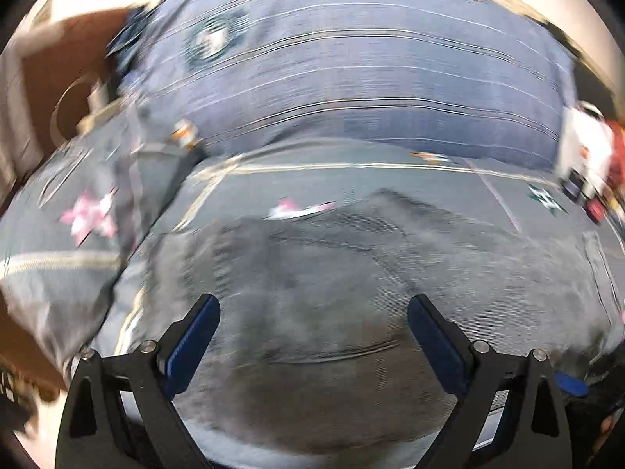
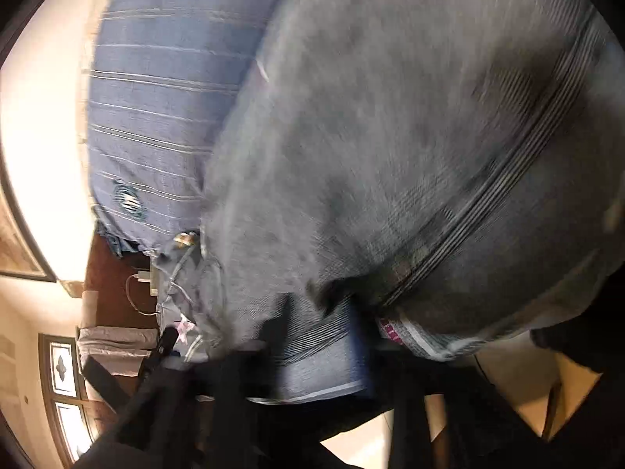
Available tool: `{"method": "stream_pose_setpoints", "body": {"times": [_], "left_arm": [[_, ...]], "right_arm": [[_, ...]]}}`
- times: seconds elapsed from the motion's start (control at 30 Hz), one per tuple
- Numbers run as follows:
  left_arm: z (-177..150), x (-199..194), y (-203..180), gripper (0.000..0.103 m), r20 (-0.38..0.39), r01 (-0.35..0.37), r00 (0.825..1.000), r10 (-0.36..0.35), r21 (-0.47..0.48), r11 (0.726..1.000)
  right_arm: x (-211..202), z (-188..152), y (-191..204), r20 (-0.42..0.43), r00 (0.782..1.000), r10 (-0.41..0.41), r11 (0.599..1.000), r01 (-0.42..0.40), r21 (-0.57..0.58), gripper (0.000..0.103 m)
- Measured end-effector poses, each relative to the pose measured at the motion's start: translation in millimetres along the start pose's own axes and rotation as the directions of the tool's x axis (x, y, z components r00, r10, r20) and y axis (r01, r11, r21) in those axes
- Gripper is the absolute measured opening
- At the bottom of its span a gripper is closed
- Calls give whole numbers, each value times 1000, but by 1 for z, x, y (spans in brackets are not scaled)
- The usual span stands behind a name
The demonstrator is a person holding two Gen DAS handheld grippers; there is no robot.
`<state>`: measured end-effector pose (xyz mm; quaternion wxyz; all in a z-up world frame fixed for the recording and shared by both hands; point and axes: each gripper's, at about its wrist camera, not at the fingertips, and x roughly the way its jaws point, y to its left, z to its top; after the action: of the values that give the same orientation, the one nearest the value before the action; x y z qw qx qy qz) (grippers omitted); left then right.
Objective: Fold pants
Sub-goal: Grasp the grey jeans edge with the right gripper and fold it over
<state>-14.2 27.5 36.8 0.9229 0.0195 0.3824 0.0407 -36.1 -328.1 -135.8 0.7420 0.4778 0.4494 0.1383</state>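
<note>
Dark grey pants [image 1: 351, 273] lie spread on a bed and fill the lower half of the blurred left wrist view. My left gripper [image 1: 312, 332] is open just above the fabric, its blue-padded fingers [image 1: 191, 340] wide apart and empty. In the right wrist view the same grey pants [image 2: 410, 136] fill most of the frame, with a striped seam or waistband [image 2: 488, 211] running across. My right gripper [image 2: 320, 324] is dark and blurred at the bottom; pants fabric bunches between its fingers.
A grey bedcover with pink flower prints [image 1: 90, 215] lies under the pants. A blue striped pillow [image 1: 371, 78] sits behind them and also shows in the right wrist view [image 2: 156, 97]. Red and white objects [image 1: 593, 164] lie at the right edge.
</note>
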Motion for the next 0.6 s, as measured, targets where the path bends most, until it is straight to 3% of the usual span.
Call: {"method": "stream_pose_setpoints", "body": {"times": [0.07,0.1,0.13,0.17,0.23,0.3,0.47,0.6], "left_arm": [[-6,17,-14,97,-45,18,999,-16,44,999],[-12,30,-20,97,-89,10,996,-4,69,998],[-24,53,-28,97,-181,-16,983,36,110,994],[-32,65,-29,98,-225,-17,973,46,127,992],[-35,58,-24,98,-172,-25,984,43,103,994],[-30,54,-23,98,-195,-20,980,37,87,996],[-4,27,-28,98,-109,57,993,-54,26,998],[14,22,-54,98,-106,142,985,-136,48,989]], "right_arm": [[-29,4,-4,64,998,-21,1000,21,0,84],[-47,9,-10,118,993,-28,1000,27,12,84],[-62,13,-16,156,987,-25,999,21,25,84],[-79,21,-26,197,980,-29,999,20,50,84],[-106,37,-48,265,963,-39,992,6,125,82],[-118,54,-69,265,964,7,982,-57,180,73],[-122,70,-80,281,960,-2,964,-73,257,73],[-121,76,-88,299,954,-33,944,-68,322,73]]}}
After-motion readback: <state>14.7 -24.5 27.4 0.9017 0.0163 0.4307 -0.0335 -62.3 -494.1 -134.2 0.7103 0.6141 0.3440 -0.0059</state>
